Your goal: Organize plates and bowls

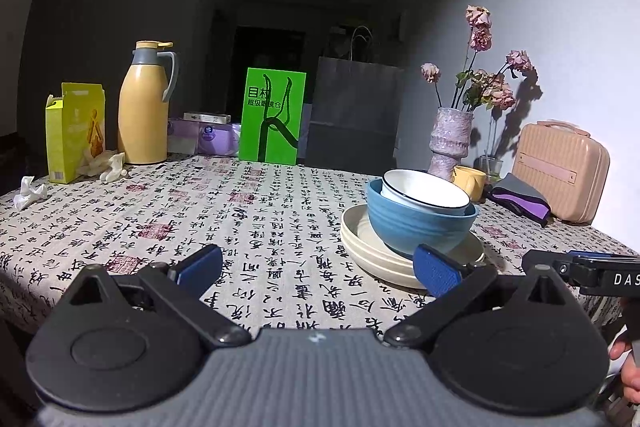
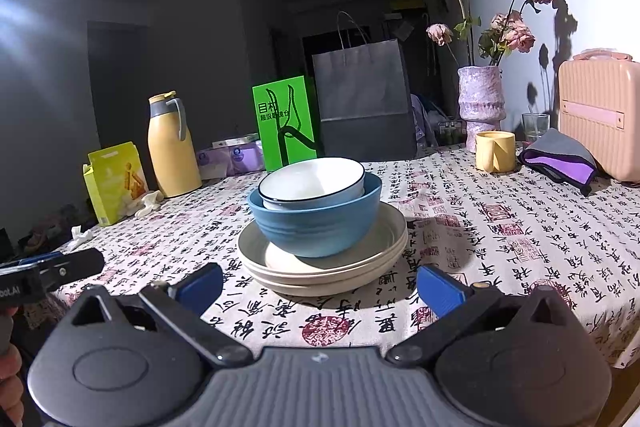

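- Two cream plates (image 2: 320,267) lie stacked on the desk (image 2: 500,235), which is covered by a cloth printed with black characters and red seals.
- On the upper plate stands a blue bowl (image 2: 316,227), and a white bowl (image 2: 312,183) with a dark rim is nested inside it, tilted a little.
- From the right wrist view the stack sits straight ahead, beyond the fingertips of the right hand-held gripper (image 2: 320,289); its blue-padded fingers are spread wide apart and grasp nothing.
- The left hand-held gripper (image 1: 318,273) is likewise spread apart and empty, over bare cloth, with the stack ahead and to its right; its right pad overlaps the plate rim in the picture, but I cannot tell whether they touch.
- Behind the stack on the right stand a yellow mug (image 2: 495,151), a lilac vase (image 2: 480,103) of dried roses, a folded grey-and-purple cloth (image 2: 560,159) and a pink case (image 2: 600,111).
- Along the far edge stand a dark paper bag (image 2: 362,107) and a green box (image 2: 286,123).
- At the left are a yellow flask (image 1: 144,107), an opened yellow carton (image 1: 74,137) and crumpled tissue (image 1: 30,191).
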Available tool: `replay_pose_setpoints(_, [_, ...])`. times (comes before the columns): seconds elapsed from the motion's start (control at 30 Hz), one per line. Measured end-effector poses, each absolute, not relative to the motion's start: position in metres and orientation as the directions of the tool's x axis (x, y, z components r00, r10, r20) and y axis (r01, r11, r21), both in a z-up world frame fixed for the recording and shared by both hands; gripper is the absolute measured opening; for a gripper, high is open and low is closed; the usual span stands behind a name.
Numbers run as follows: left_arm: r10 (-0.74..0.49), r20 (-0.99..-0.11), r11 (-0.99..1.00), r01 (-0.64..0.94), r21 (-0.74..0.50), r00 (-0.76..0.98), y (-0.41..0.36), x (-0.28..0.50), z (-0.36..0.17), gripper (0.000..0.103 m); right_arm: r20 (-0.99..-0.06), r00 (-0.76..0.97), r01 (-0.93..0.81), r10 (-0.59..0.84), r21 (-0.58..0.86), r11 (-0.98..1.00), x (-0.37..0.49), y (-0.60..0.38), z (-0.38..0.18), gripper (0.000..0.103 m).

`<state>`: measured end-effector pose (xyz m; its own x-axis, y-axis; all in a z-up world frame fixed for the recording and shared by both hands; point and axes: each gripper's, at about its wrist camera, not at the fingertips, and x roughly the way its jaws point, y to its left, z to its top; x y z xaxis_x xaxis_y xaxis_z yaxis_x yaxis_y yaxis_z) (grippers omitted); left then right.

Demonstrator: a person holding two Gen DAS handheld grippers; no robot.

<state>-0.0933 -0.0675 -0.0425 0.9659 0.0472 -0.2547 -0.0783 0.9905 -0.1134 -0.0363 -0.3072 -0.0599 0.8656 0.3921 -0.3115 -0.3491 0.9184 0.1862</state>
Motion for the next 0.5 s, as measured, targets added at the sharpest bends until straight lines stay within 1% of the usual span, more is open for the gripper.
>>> replay_pose_setpoints(0.5, [0.033,-0.262,0.989,-0.069,-0.129,0.964,-0.0645,-0.0935,-0.0438,0.103,-0.313,0.864,-0.352,0.394,0.185,0.918,-0.0375,-0.3062,-0.0604,0.103])
